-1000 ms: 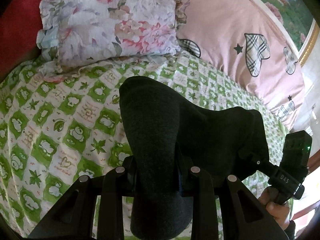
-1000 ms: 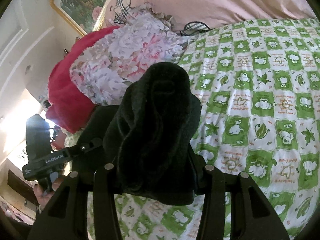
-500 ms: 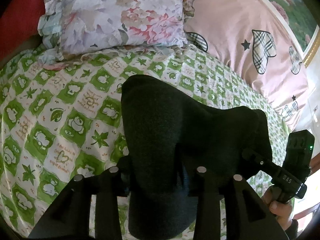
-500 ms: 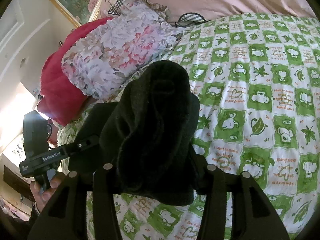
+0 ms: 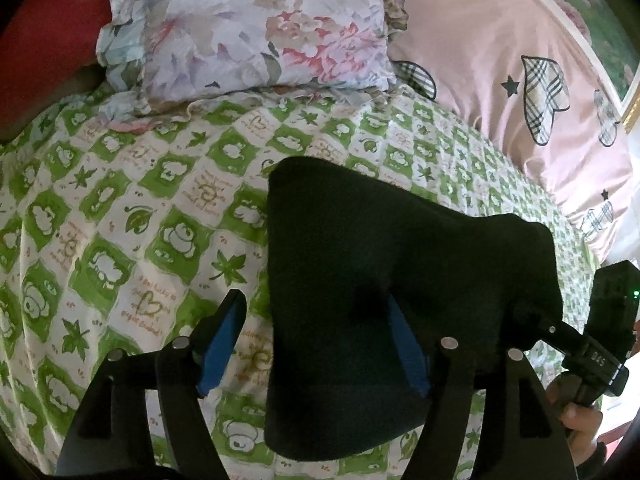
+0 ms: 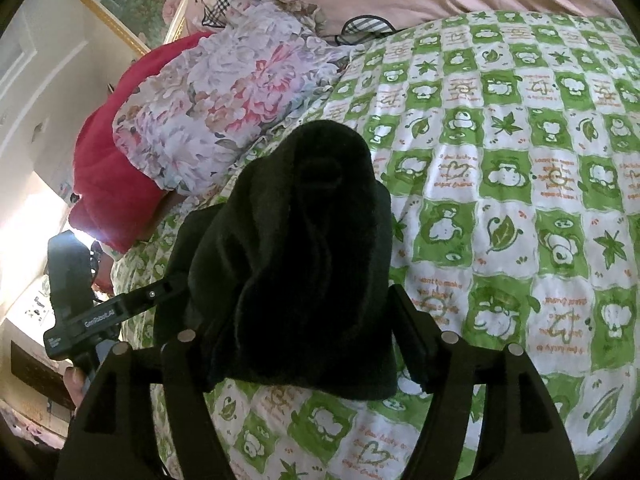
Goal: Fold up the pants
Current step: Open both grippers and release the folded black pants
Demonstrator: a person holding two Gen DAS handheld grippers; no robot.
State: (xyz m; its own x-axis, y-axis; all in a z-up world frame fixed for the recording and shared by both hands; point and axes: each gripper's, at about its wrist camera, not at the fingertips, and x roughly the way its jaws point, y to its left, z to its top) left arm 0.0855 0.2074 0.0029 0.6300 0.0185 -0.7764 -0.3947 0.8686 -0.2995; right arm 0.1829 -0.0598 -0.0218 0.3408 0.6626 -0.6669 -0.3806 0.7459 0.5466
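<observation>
Black fleece pants (image 5: pixel 384 312), bunched on green-check bedsheet (image 5: pixel 120 208); soft, light, floppy, so grip at thick fold edges. L gripper (image 5: pixel 316 340) & R gripper (image 6: pixel 296 332): jaws opening, cloth between, released.

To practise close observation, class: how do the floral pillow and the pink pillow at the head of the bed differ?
The floral pillow bears a crowded print of pale and pink blooms; the pink pillow is plain, with scattered plaid hearts and small stars. The floral pillow has a ruffled edge; none shows on the pink pillow. The floral pillow partly overlaps the pink pillow. Both lie on the green checked sheet.
</observation>
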